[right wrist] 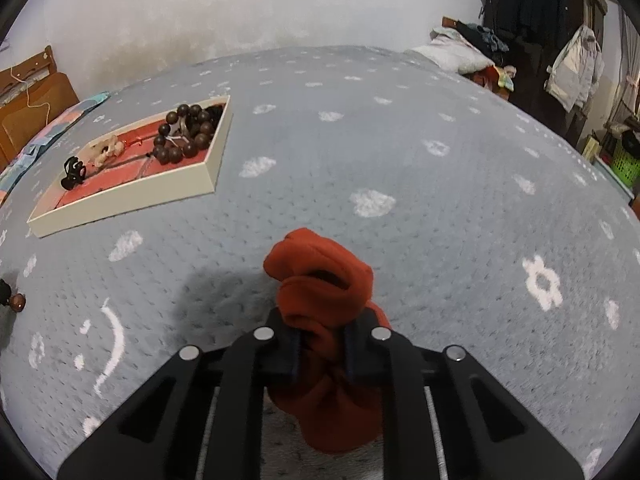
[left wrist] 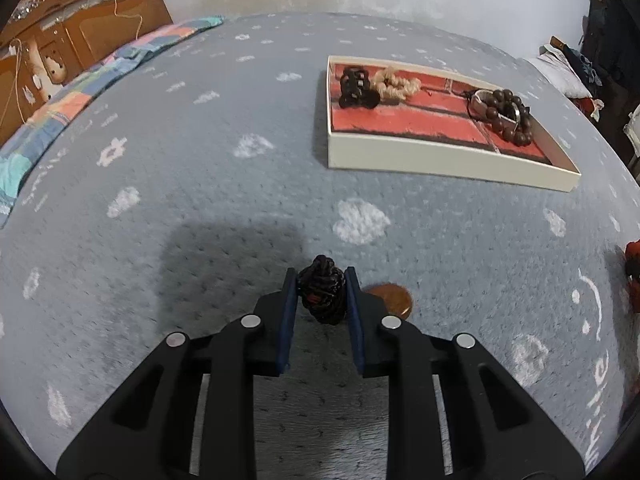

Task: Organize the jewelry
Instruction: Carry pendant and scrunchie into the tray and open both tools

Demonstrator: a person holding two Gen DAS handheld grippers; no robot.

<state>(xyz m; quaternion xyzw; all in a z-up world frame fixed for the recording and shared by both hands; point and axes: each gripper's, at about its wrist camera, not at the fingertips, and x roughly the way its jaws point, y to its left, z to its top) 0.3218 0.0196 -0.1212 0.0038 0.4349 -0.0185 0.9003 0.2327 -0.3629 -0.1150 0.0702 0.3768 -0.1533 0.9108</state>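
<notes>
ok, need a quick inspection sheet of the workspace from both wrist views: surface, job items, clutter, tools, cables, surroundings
Surface: grey-blue blanket with white flower shapes, covering a bed.
Job's things: shallow white tray with red lining holds a dark bead bracelet, a beige twisted hair tie and a black clip-like piece. A dark braided band and a red fabric scrunchie are outside the tray.
Clutter: small round brown piece on the blanket beside the band.
Tools: left tool shut on the band; right tool shut on the scrunchie.
Cables: nothing seen.
Surroundings: wooden headboard, patchwork cloth, hanging clothes, green basket.
</notes>
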